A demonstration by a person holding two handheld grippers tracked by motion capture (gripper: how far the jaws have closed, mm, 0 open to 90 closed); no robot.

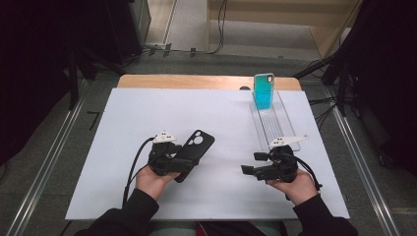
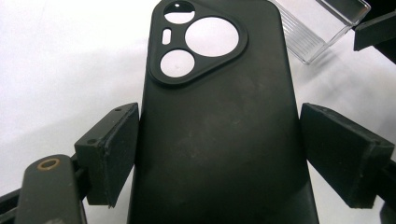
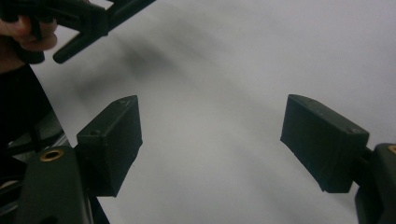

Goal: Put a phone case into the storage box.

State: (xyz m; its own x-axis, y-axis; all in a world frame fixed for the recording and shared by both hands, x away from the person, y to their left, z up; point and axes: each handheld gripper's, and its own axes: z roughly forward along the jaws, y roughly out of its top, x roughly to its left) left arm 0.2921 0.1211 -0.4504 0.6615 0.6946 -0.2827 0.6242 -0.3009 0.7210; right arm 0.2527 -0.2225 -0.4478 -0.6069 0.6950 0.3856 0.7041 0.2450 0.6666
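Black phone case (image 2: 219, 140) between left claw's (image 2: 219, 154) jaws

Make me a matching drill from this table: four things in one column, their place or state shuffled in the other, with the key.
1. black phone case
2. teal phone case
3. clear tray
4. right hand-held gripper

a. stands upright at the tray's far end
b. jaws open over bare table
c. between the left hand-held gripper's jaws
d. lies lengthwise on the table's right side

Pairs: 1-c, 2-a, 3-d, 4-b
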